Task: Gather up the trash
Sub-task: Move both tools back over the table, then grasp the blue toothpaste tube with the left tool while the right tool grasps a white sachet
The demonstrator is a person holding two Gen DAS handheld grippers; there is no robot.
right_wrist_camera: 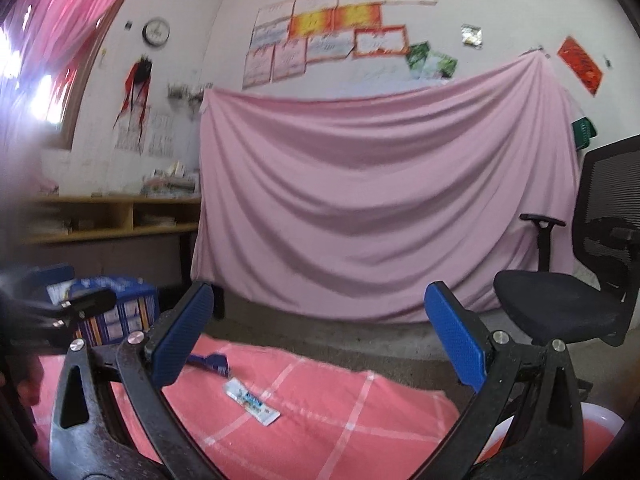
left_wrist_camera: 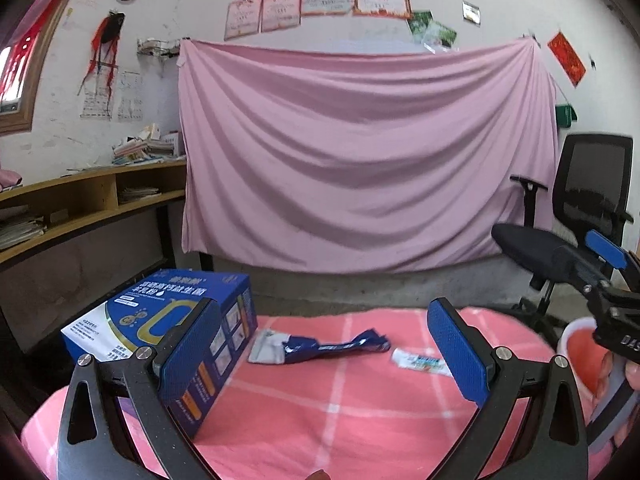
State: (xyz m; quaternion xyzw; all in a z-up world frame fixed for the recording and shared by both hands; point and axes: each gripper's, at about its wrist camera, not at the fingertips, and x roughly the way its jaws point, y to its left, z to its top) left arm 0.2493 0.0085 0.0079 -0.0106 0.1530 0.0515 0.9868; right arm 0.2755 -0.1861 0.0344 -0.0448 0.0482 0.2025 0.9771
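A crumpled blue and silver wrapper [left_wrist_camera: 320, 347] lies on the pink checked cloth [left_wrist_camera: 340, 420], ahead of my left gripper [left_wrist_camera: 324, 356], which is open and empty above the cloth. A small white sachet [left_wrist_camera: 420, 361] lies to the wrapper's right. A blue carton [left_wrist_camera: 168, 328] stands at the left, partly behind my left finger. In the right wrist view the sachet [right_wrist_camera: 251, 401] lies between the fingers of my right gripper [right_wrist_camera: 320, 340], which is open with nothing in it. The wrapper [right_wrist_camera: 212, 362] shows beside its left finger. A pink bin [left_wrist_camera: 582, 354] stands at the right.
A pink sheet [left_wrist_camera: 360, 152] hangs on the far wall. A black office chair [left_wrist_camera: 560, 232] stands at the right beyond the table. Wooden shelves [left_wrist_camera: 80, 204] with papers run along the left wall. My right gripper's body [left_wrist_camera: 612, 308] shows at the left view's right edge.
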